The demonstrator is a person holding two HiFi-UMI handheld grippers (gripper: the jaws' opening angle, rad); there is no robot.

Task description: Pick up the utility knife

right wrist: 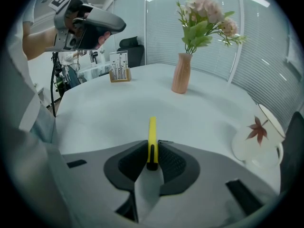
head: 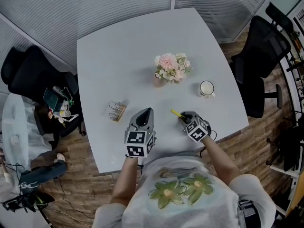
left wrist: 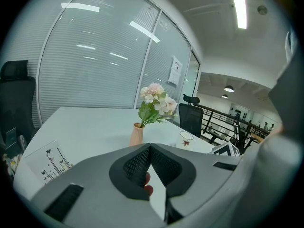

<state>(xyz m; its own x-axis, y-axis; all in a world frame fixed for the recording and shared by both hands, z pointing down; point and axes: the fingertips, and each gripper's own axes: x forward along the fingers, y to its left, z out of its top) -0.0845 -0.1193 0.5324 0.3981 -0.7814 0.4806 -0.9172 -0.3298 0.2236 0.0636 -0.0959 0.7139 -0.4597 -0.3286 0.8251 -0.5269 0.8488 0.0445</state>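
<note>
- The right gripper [right wrist: 152, 150] is pinching the utility knife [right wrist: 152, 129]. Its two dark pads are closed on the black rear end of the slim yellow handle, and the rest of the knife sticks out ahead of the jaws.
- The left gripper [left wrist: 150, 148] has its jaws pressed together with nothing between them. It hangs over the near-left part of the white table [head: 118, 56], well apart from the knife.
- The knife is at the near-right of the table, nearer than the vase of flowers [head: 171, 68] and to the near left of the leaf-print mug [head: 206, 88]. I cannot tell whether its far tip is clear of the tabletop.
- Handling, as I judge it: a light, stiff, narrow plastic body with smooth sides, so it could slip or swivel between the pads.
- The grip is right at the tail, leaving most of the length hanging forward. That leverage may let the front droop, so a hold nearer the middle would be steadier.
- I cannot tell whether the blade is out at the far tip, so that end is best kept away from the mug, the vase and the card stand [head: 116, 110].
</note>
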